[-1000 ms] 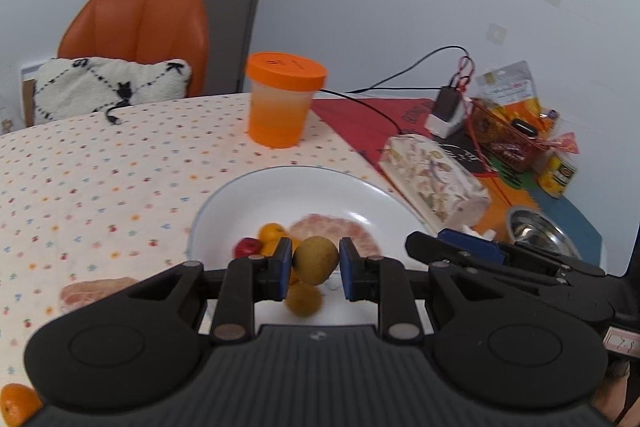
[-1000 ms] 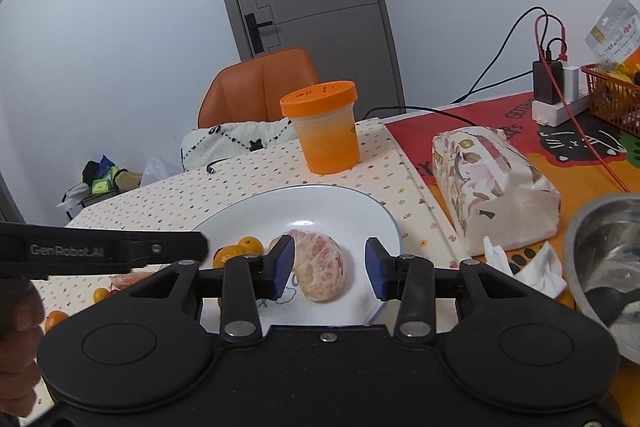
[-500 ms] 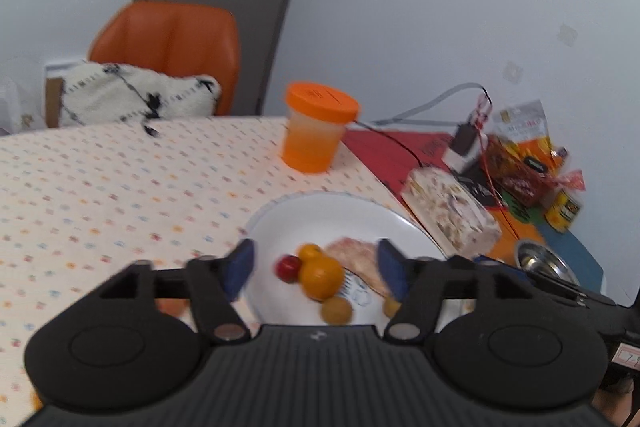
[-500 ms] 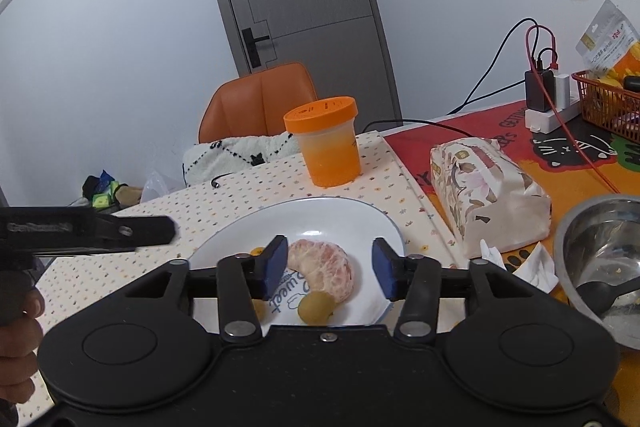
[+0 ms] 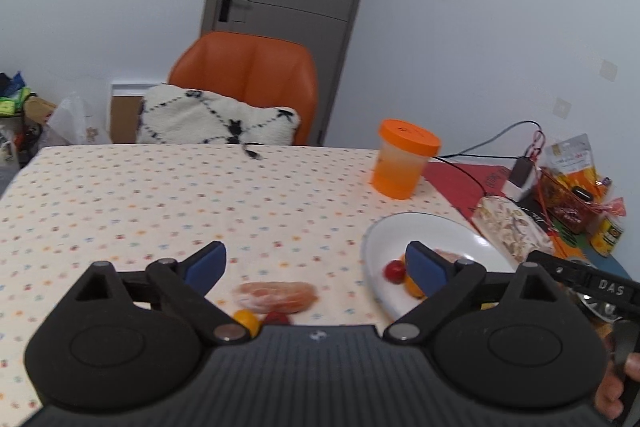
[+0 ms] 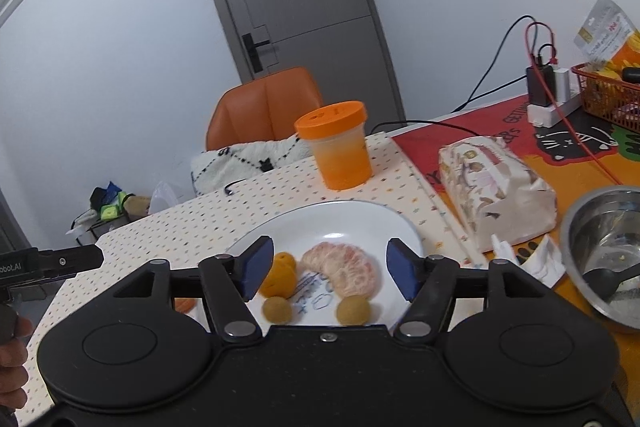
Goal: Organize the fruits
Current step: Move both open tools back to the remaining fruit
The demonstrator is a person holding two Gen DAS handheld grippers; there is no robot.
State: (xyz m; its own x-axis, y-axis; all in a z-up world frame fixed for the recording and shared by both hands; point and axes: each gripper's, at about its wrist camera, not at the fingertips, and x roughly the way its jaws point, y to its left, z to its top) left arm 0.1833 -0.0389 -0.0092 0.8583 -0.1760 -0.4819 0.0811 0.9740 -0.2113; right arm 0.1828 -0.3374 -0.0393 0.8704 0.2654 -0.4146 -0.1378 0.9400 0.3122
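Now the left gripper [image 5: 316, 265], jaws wide and empty, faces a peeled citrus piece [image 5: 276, 297] on the surface beside the plate [image 5: 374, 247]; next, I judge, close on it. The right gripper [image 6: 330, 269], jaws wide, hovers over the plate.

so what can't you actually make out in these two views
- Left wrist view: the small yellow fruit and red fruit near the peeled citrus piece are half hidden by the gripper body.
- Left wrist view: the white plate is partly covered by the right jaw, so its fruit cannot be counted.
- Right wrist view: the printing on the white plate is blurred, unreadable.
- Right wrist view: the steel bowl is cut off by the edge.
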